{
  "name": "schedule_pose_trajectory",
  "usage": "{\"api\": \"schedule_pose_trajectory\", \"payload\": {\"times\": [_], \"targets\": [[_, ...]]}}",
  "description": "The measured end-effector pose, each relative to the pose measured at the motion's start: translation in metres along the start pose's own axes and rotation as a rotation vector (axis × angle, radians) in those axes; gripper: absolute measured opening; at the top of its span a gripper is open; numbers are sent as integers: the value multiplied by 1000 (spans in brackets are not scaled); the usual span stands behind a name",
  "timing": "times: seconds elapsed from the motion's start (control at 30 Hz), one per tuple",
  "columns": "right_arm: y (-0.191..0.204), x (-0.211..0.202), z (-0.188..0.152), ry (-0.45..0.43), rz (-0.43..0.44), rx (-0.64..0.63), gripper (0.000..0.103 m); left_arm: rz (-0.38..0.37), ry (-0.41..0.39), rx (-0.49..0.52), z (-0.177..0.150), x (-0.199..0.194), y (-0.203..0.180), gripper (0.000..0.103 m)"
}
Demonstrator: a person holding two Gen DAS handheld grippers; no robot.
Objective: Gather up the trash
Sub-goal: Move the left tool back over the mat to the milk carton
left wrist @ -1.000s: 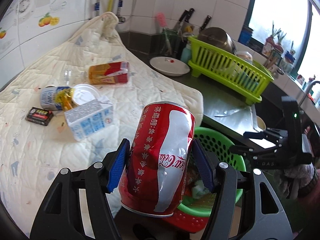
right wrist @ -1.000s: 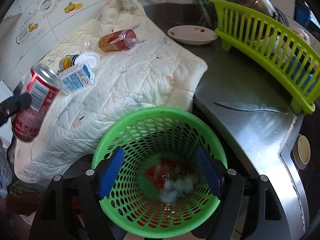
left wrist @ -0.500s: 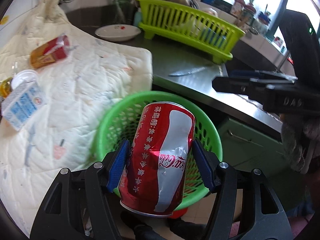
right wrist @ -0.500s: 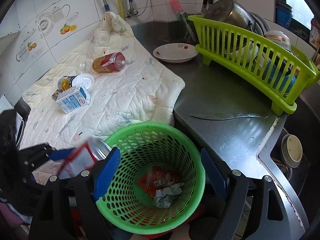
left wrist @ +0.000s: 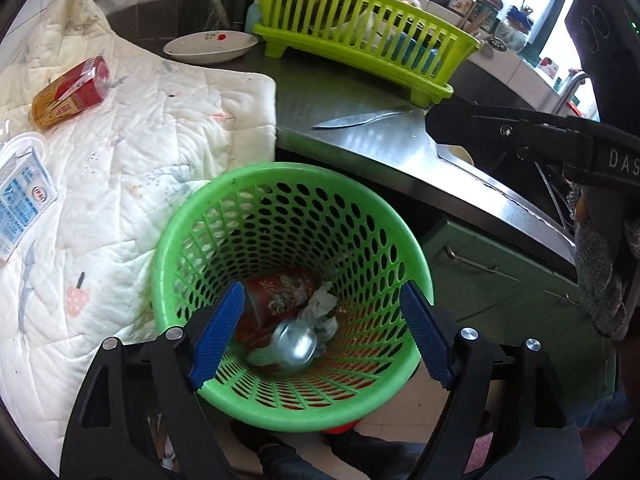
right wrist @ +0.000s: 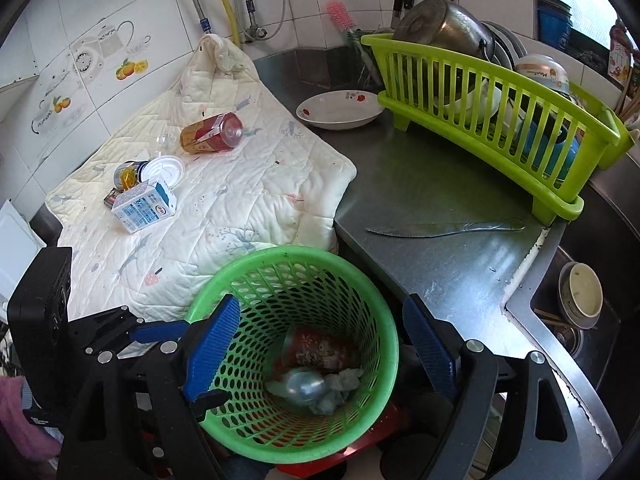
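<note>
Hovering with jaws wide and empty above the green basket (left wrist: 412, 256), the left gripper (left wrist: 320, 336) should swing toward the milk carton (left wrist: 22, 200) on the quilt (left wrist: 168, 120), approaching squarely.

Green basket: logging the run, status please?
Left gripper open, empty, over the green basket. Right gripper open, empty. Can in the basket on crumpled paper. Milk carton and bottle wait on the quilt.
</note>
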State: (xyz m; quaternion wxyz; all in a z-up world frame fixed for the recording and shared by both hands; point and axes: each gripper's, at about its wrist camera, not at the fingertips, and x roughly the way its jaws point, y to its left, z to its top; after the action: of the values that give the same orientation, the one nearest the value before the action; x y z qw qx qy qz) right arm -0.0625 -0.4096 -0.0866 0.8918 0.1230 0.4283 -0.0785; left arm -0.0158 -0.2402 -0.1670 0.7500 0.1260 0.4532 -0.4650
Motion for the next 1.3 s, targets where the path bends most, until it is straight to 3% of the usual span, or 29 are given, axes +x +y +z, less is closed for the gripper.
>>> {"api": "schedule_pose_trajectory", "payload": {"times": [0.4, 0.83, 1.07, 1.3], "targets": [[40, 22, 21, 13, 67, -75, 82, 152, -94, -128, -1, -50, 57, 79], [105, 57, 50, 33, 151, -186, 83, 333, -182, -268, -6, -107, 157, 79], [130, 73, 63, 42, 166, -207, 83, 383, -193, -170, 19, -121, 195, 79], [145, 85, 73, 51, 151, -196, 83, 366, -133, -19, 58, -104, 217, 79]]}}
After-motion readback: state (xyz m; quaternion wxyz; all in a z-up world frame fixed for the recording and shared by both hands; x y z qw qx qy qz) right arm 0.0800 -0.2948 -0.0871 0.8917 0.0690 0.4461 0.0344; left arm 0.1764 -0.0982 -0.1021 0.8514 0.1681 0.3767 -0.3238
